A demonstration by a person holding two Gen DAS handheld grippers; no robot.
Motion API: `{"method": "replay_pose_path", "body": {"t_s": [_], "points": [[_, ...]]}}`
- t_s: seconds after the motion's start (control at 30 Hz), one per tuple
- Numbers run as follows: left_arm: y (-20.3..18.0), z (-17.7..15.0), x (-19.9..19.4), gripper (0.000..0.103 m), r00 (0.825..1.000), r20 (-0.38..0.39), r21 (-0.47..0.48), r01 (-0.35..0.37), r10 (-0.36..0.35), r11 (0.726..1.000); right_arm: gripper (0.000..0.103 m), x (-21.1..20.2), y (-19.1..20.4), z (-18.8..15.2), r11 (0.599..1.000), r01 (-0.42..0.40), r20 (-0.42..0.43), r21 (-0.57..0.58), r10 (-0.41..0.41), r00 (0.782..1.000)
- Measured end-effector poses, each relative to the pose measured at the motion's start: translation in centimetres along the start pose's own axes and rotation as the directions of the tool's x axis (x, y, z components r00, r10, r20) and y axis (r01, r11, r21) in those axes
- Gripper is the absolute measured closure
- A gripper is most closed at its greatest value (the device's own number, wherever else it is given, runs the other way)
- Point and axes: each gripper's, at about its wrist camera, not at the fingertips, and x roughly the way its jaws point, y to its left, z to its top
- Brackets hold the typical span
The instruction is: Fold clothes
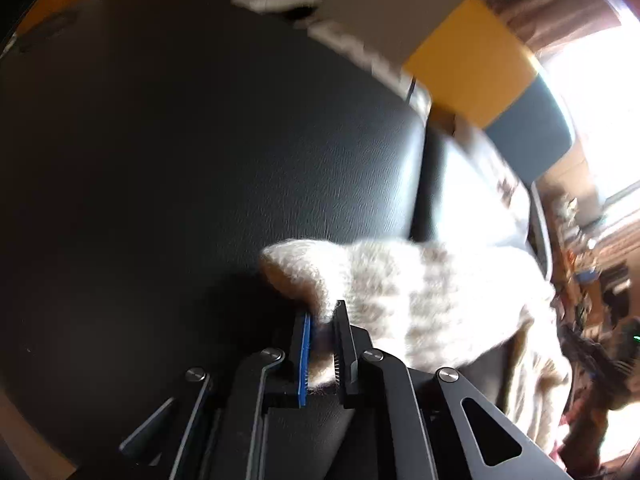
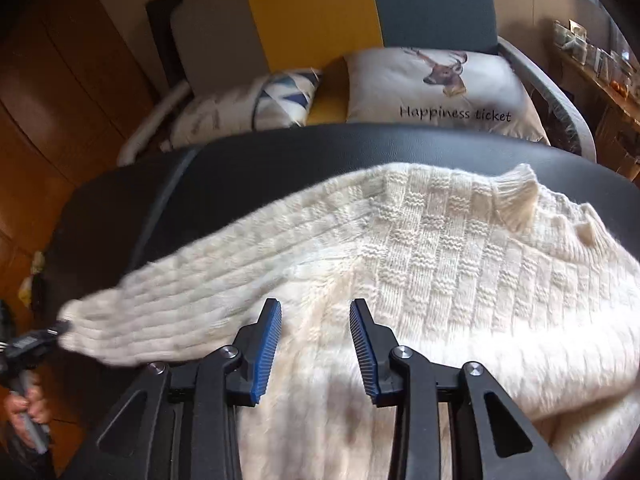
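A black padded tabletop (image 2: 280,160) stands before a sofa with cushions (image 2: 436,88). The cream sweater (image 2: 440,264) lies across it, its sleeve (image 2: 168,308) stretching leftward to the left claw (image 1: 322,320), clamped on the cuff. The right claw (image 2: 315,308) hovers apart over the body, so the left is nearer for folding the sleeve inward

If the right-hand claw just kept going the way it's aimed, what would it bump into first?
Most likely the cream knitted sweater: the right gripper is open with knit right between and beyond its fingers. Past that come the black surface and the cushions, though depth is hard to judge.
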Motion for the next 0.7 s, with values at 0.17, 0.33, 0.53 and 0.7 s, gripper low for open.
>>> {"method": "replay_pose_path", "body": {"t_s": [0.17, 0.33, 0.53, 0.7], "points": [[0.7, 2.1, -0.8, 0.093, 0.999, 0.053, -0.037, -0.006, 0.008, 0.999, 0.067, 4.7, 1.4, 0.6, 0.994, 0.108, -0.068, -0.019, -0.110, 0.992], [1.1, 3.9, -1.8, 0.093, 0.991, 0.134, -0.024, -0.004, 0.007, 1.000, 0.072, 5.8, 4.0, 1.6, 0.995, 0.089, -0.057, 0.038, -0.087, 0.995], [2.7, 8.5, -1.4, 0.093, 0.985, 0.153, -0.063, -0.071, 0.080, 0.996, 0.069, 6.6, 7.0, 3.1, 0.994, 0.047, -0.066, 0.097, -0.041, 0.997], [6.1, 9.9, 0.8, 0.086, 0.986, 0.013, -0.142, -0.161, 0.165, 0.977, 0.069, 1.8, 6.6, 1.6, 0.977, -0.173, -0.018, 0.121, 0.177, 0.984]]}}
